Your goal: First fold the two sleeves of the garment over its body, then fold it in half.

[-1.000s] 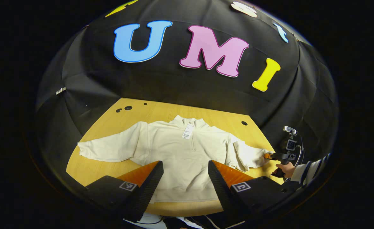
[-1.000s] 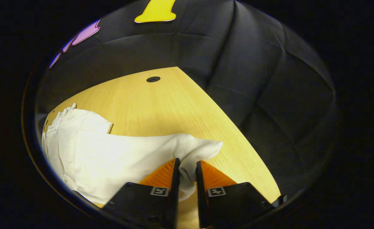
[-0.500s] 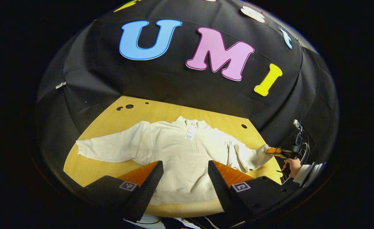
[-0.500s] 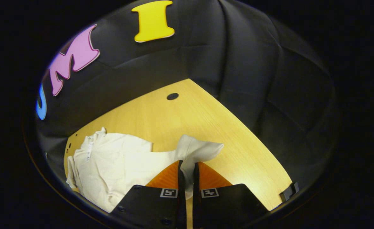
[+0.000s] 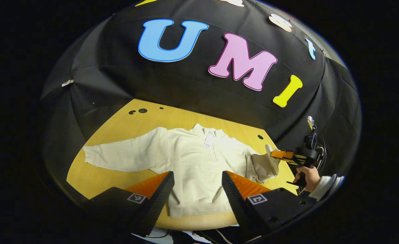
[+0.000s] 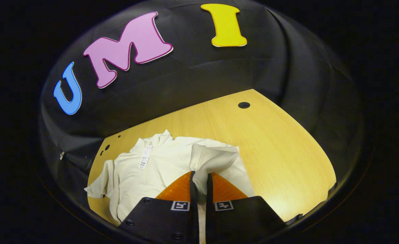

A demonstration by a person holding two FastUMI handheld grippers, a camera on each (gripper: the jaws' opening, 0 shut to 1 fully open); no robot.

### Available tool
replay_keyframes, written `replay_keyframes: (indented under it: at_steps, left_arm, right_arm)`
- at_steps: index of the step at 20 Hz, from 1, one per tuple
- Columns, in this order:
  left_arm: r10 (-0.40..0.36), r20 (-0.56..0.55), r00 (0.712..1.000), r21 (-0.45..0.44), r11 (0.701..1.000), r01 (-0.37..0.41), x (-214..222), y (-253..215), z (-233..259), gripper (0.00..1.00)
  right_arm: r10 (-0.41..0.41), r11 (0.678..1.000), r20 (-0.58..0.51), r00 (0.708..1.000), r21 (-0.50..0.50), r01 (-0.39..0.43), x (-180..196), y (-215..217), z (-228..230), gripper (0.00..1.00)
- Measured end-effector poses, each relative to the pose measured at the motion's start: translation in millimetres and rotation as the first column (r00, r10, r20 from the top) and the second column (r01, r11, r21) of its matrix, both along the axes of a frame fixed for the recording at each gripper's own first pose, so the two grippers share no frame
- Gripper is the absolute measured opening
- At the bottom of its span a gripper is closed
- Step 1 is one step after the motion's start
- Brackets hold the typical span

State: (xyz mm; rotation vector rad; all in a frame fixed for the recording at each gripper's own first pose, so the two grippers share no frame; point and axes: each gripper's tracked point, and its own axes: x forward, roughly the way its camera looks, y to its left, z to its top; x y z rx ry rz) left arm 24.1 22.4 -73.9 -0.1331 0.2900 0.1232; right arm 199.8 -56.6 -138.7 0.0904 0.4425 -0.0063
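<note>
In the left gripper view we see a yellow wooden bench (image 5: 118, 128) with small dark holes near its far corners, set against the booth's black cloth wall (image 5: 192, 88). A cream garment (image 5: 196, 169) lies flat on the bench, collar toward the wall, with a white tag (image 5: 208, 141) at the neck. Its one sleeve (image 5: 124, 156) lies stretched out flat across the wood. The left gripper (image 5: 198, 189) hangs above the garment's lower body with its jaws wide apart, gripping nothing. Off to the side, a hand (image 5: 307, 176) holds the right gripper (image 5: 276, 154), which pinches the other sleeve's cuff (image 5: 268, 161) and has it raised off the bench.

In the right gripper view we see the same bench (image 6: 280, 142) and cloth wall (image 6: 287, 74). The right gripper (image 6: 199, 189) has its jaws clenched on the cuff (image 6: 213, 157), both pressing the cloth, and the cuff bulges up above them. Beyond it the garment (image 6: 152, 173) lies on the bench, tag (image 6: 145, 157) at the collar, with the lifted cuff hanging over its body.
</note>
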Motion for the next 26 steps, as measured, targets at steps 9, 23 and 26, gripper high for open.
replay_keyframes:
  at_steps: [9,23,26]
  left_arm:
    - [-0.004,-0.014,1.0,-0.054,0.999,0.003,-23.4,38.1,-12.1,0.93]
    - [0.003,-0.073,0.997,-0.032,0.999,-0.006,-38.5,78.1,-28.5,0.92]
    - [0.064,-0.05,0.997,-0.025,0.998,-0.065,-30.0,110.1,-21.5,0.92]
  right_arm:
    - [0.064,0.996,-0.059,0.996,0.072,-0.06,6.5,110.4,-53.8,0.11]
    - [0.113,0.993,-0.236,0.965,0.071,-0.099,15.3,151.5,-164.9,0.28]
    - [0.13,0.989,-0.233,0.964,0.101,-0.109,11.6,156.2,-156.0,0.57]
